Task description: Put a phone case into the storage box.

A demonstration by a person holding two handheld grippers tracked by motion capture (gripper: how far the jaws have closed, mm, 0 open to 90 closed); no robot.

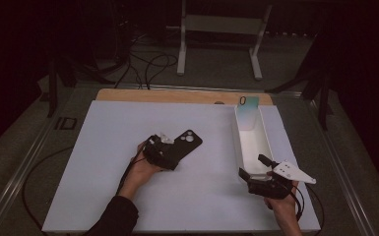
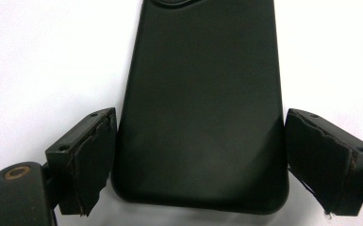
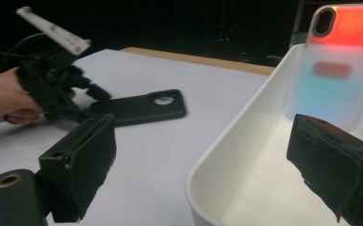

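My left fingers [image 2: 195,165] straddle the black phone case [image 2: 200,108] flat on the desk [image 1: 103,147], not yet gripping. The iridescent case [image 1: 247,112] already stands in the white tray [image 1: 263,132]; my right fingers [image 3: 207,179] hang wide over its near wall, empty.

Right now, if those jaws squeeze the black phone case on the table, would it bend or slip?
The black phone case looks thin and hollow, so probably light and slightly bendy. Its smooth, rounded edges may slip between the left gripper's pads. Lying flat, it shouldn't roll.

A dark sleeve is covering the left forearm; both black grippers, left gripper [image 1: 170,147] and right gripper [image 1: 257,166], are trailing black cables, each carrying a pale three-cornered plate.
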